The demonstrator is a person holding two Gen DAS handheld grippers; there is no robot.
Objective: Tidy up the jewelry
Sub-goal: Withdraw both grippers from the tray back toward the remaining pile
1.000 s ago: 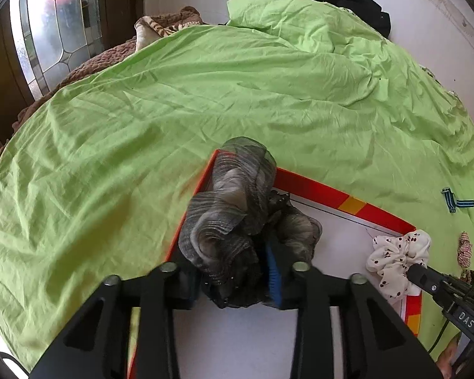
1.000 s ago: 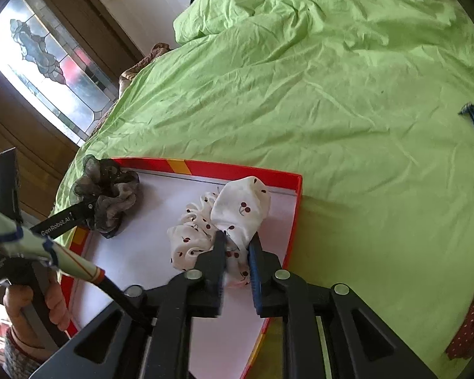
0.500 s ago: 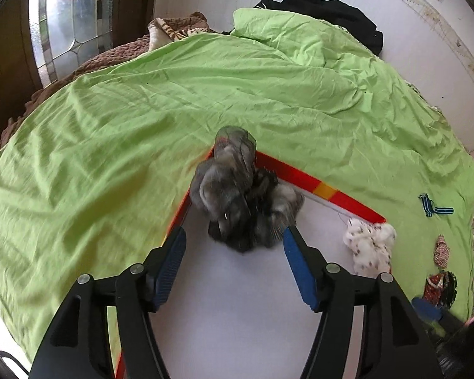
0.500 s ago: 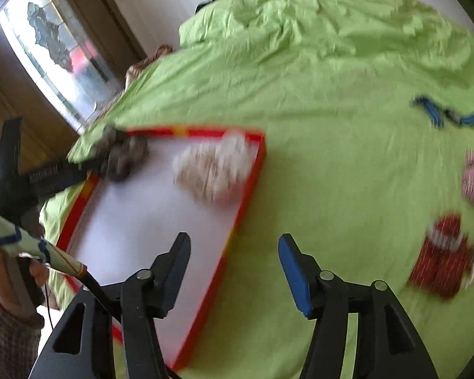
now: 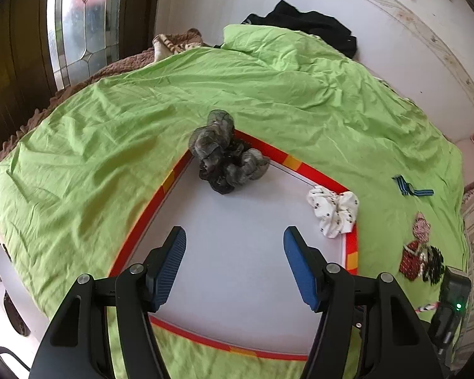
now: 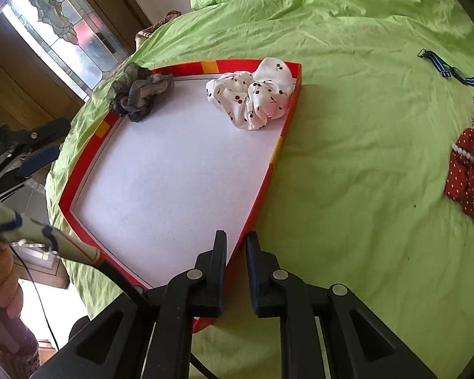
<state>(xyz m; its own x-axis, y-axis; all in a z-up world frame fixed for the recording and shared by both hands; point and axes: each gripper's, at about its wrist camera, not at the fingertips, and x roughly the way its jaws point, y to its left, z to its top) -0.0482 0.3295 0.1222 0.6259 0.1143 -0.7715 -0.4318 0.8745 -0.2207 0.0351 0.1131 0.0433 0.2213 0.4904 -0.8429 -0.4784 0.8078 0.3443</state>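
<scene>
A green bedsheet (image 6: 347,126) carries the red-rimmed tray (image 6: 287,132). In its far corners lie the grey scrunchie (image 5: 226,162) and the cherry-print scrunchie (image 6: 256,94). Left claw (image 5: 235,265) gapes wide, empty; right claw (image 6: 236,252) is narrowed, seemingly holding nothing.
</scene>
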